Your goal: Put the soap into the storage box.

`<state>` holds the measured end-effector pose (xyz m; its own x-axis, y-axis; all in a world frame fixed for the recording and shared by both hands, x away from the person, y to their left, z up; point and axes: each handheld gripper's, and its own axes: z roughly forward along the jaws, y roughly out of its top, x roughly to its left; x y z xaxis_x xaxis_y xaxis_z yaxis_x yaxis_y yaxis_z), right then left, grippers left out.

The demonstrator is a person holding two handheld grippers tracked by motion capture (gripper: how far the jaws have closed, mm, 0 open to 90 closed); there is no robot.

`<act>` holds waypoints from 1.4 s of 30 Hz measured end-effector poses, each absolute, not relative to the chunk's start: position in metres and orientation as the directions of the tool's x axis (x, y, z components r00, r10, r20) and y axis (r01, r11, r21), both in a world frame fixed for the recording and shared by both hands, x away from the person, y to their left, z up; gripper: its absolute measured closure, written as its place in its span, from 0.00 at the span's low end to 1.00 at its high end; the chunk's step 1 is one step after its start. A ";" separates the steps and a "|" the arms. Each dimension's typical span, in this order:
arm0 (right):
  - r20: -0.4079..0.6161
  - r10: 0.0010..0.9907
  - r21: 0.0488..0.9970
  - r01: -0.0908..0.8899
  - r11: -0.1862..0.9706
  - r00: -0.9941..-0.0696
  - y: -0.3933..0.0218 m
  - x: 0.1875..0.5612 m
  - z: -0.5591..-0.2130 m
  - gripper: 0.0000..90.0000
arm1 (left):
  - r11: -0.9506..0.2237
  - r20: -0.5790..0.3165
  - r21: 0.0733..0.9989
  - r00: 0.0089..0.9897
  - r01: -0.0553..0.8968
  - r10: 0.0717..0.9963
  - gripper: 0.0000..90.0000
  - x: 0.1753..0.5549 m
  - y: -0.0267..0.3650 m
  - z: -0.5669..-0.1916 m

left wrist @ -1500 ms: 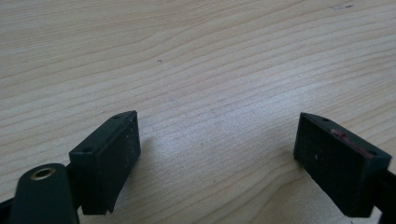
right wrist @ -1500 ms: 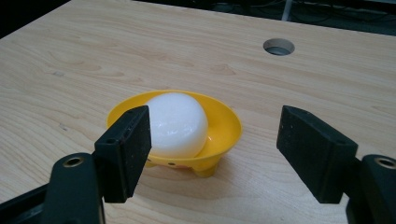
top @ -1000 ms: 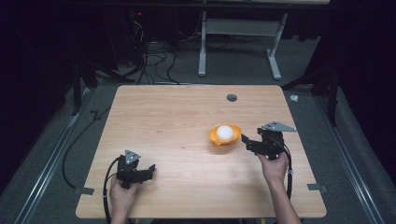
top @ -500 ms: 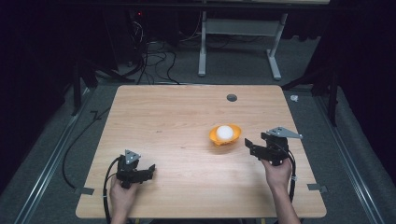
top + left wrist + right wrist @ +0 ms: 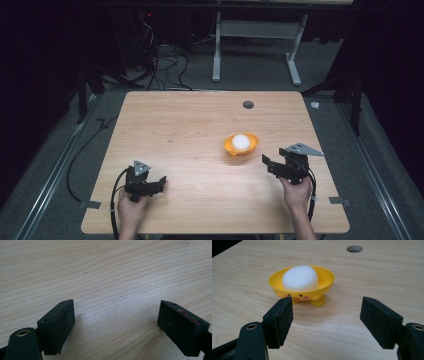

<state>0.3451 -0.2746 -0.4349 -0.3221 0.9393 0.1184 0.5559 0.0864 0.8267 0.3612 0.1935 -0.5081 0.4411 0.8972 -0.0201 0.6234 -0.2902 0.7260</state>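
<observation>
The right gripper (image 5: 325, 322) hangs released, jaws wide, just short of the yellow bowl (image 5: 325, 286) with its white lump (image 5: 300, 278), right of the table's (image 5: 175, 125) middle. Likely a release or approach; re-grasping needs moving forward. The left gripper (image 5: 116, 326) idles unclenched near the front-left corner.

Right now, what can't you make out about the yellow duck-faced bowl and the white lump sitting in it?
- Yellow duck-faced bowl: in the right gripper view its face is partly hidden behind a black jaw; its far side is out of sight.
- White rounded lump: its underside is hidden by the bowl's wall; material unclear.
- High view: the face on the bowl is too small.
</observation>
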 end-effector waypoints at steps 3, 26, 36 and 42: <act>0.124 0.939 0.821 0.564 0.085 -0.321 -0.275 0.343 -0.439 0.30 | -0.291 -0.021 0.725 0.442 0.624 0.897 0.16 0.361 0.194 -0.508; 0.137 0.935 0.796 0.598 0.092 -0.327 -0.266 0.337 -0.466 0.30 | -0.292 -0.020 0.725 0.442 0.624 0.897 0.16 0.361 0.193 -0.508; 0.084 0.938 0.750 0.640 0.163 -0.337 -0.249 0.346 -0.486 0.30 | -0.292 -0.019 0.725 0.442 0.624 0.897 0.16 0.361 0.193 -0.508; 0.024 0.942 0.730 0.649 0.213 -0.336 -0.241 0.349 -0.494 0.29 | -0.292 -0.020 0.725 0.442 0.624 0.897 0.16 0.361 0.194 -0.508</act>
